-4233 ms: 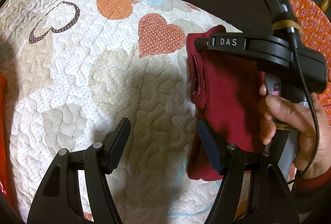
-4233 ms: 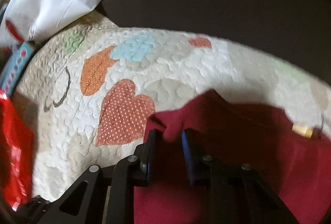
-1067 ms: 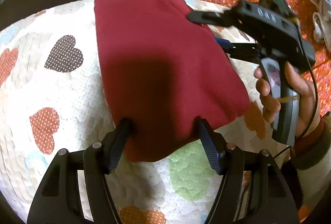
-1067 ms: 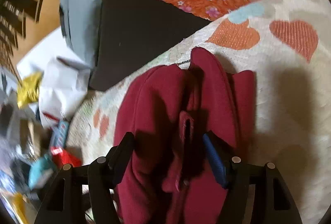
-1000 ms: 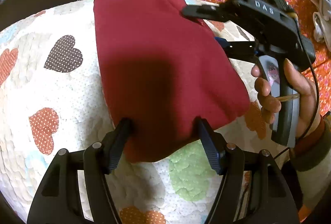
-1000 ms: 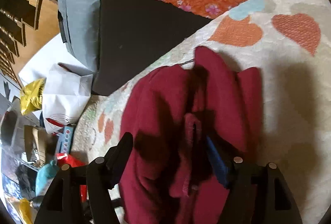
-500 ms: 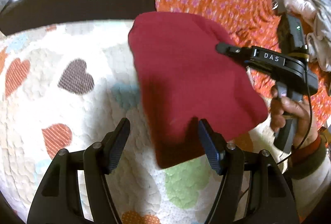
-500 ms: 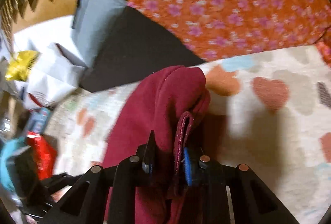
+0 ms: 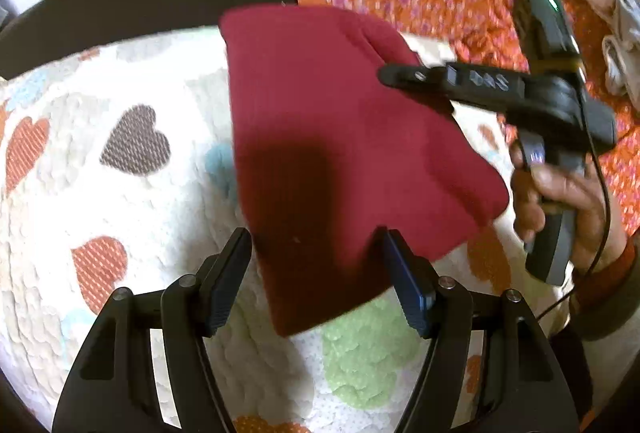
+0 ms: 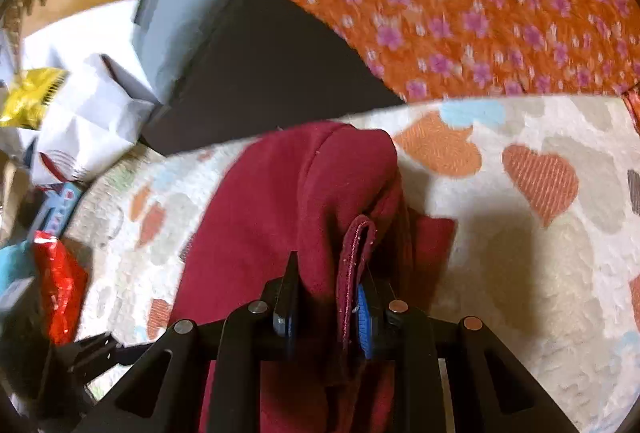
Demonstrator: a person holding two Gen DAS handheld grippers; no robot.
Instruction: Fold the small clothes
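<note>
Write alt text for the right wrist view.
The right gripper pinches the bunched edge of a dark red garment, which drapes over a cream quilt with heart patches. Behind lie an orange floral cloth and a dark cushion.

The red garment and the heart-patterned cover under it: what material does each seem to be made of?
Red garment: probably soft knit or fleece, matte; it drapes limply and shows a stitched hem. Heart-patterned cover: seemingly quilted cotton, matte; puffy stitched texture with dotted heart patches.
</note>
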